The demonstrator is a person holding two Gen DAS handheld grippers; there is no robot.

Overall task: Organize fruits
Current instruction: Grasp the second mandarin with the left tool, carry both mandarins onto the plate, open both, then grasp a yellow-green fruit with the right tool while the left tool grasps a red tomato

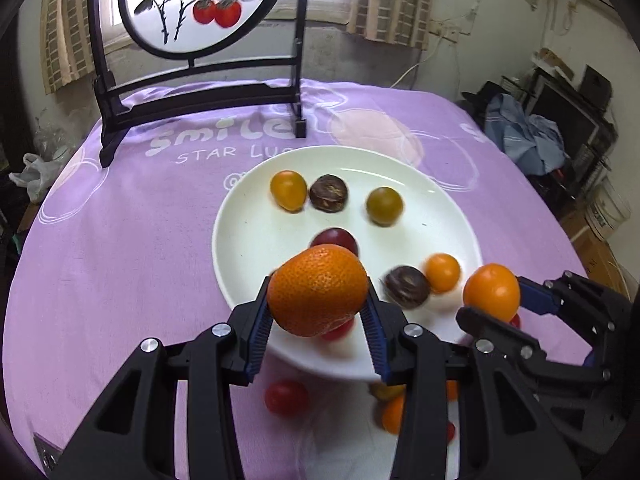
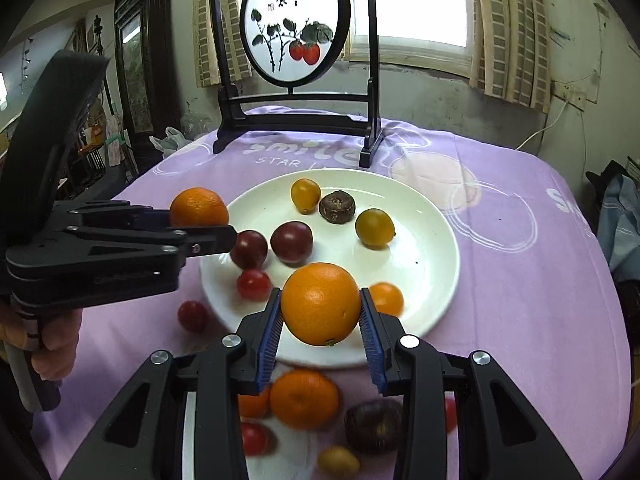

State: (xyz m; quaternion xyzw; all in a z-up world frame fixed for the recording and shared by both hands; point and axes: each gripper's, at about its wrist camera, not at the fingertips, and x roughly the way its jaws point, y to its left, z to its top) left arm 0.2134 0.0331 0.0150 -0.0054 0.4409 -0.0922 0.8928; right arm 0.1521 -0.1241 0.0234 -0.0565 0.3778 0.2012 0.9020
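Observation:
My left gripper (image 1: 318, 294) is shut on a rough-skinned mandarin (image 1: 316, 280), held above the near rim of a white plate (image 1: 248, 240). In the right wrist view that left gripper (image 2: 200, 222) comes in from the left with the mandarin (image 2: 199, 205). My right gripper (image 2: 320, 308) is shut on a smooth orange (image 2: 320, 292) over the plate (image 2: 424, 252); in the left wrist view the right gripper (image 1: 493, 298) and its orange (image 1: 490, 286) are at the right. The plate holds several small fruits: yellow, dark red, brown, orange.
Below the grippers lie more fruits, among them a mandarin (image 2: 304, 398) and a dark fruit (image 2: 374, 426). A red tomato (image 2: 192, 315) sits on the purple cloth (image 2: 520, 280). A black-framed round screen (image 2: 296, 32) stands at the table's back. A hand (image 2: 56, 344) grips the left handle.

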